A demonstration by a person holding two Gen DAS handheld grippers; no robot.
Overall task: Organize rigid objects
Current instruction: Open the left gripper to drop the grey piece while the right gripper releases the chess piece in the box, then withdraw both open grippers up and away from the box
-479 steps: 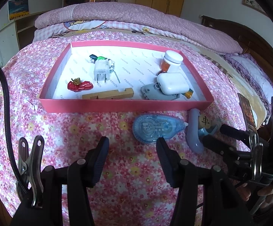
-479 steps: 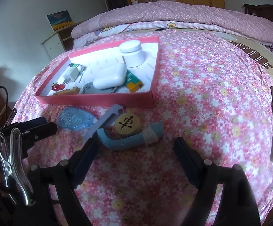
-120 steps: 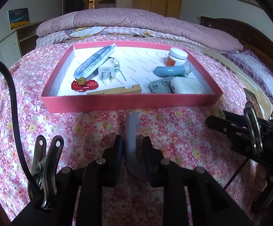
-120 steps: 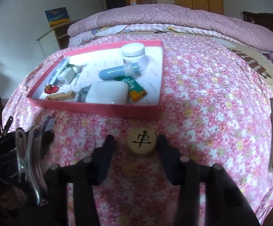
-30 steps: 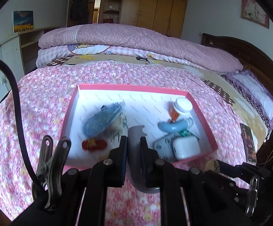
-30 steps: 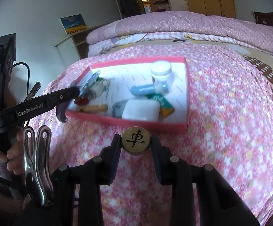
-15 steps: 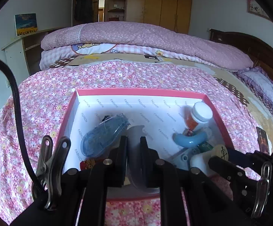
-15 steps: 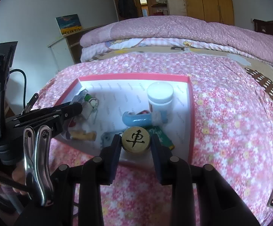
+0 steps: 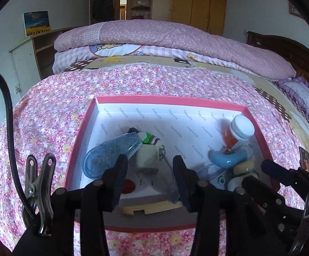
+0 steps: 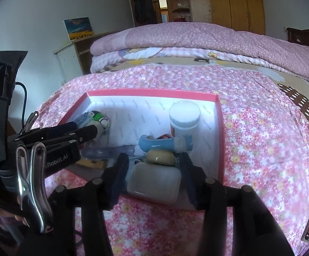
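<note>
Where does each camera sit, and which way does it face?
Left wrist: sits on the left tool, looks forward and down into the pink box; its open black fingers show, and the right tool enters at the right.
Right wrist: sits on the right tool, looks into the same box from its right end; its open fingers show, and the left tool at the left.
Shared: box, white-capped jar, blue curved piece.

One pink tray (image 9: 84, 119), one white-capped jar (image 10: 184, 115), one wooden disc (image 10: 159, 157), one white case (image 10: 154, 183), two grippers.
</note>
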